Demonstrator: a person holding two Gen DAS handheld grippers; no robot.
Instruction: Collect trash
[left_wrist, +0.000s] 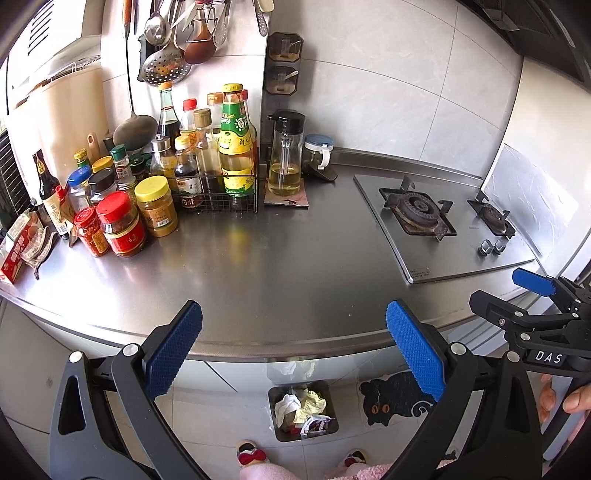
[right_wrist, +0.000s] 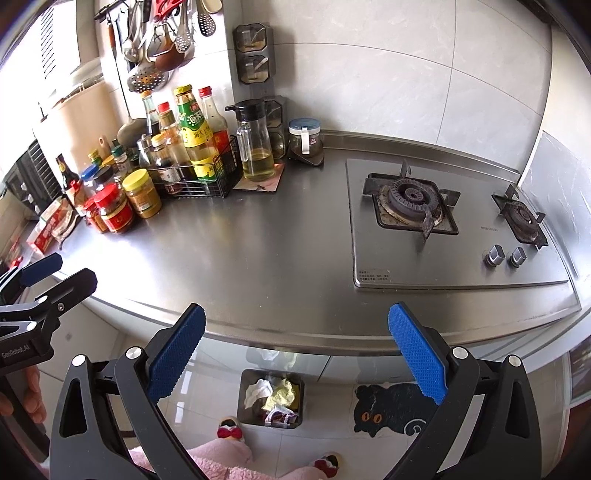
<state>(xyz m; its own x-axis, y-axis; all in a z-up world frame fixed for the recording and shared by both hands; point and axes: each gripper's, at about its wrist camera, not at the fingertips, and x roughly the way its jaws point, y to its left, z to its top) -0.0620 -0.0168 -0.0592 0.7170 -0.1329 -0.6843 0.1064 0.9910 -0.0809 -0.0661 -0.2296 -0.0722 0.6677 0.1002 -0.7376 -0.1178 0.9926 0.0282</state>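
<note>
A small dark trash bin (left_wrist: 279, 428) stands on the floor below the counter's front edge, holding crumpled white and yellow paper (left_wrist: 301, 404) and a wrapper. It also shows in the right wrist view (right_wrist: 244, 406). My left gripper (left_wrist: 293, 349) is open and empty, held above the counter edge over the bin. My right gripper (right_wrist: 295, 350) is open and empty, likewise above the edge. The right gripper appears at the right of the left wrist view (left_wrist: 517, 295); the left gripper appears at the left of the right wrist view (right_wrist: 51, 273).
A steel counter (left_wrist: 277, 266) carries several sauce bottles and jars (left_wrist: 147, 192) at the back left, an oil jug (left_wrist: 284, 155) and a gas hob (left_wrist: 443, 221) at right. A red box (left_wrist: 16, 251) lies far left. A cat mat (left_wrist: 395, 398) lies on the floor.
</note>
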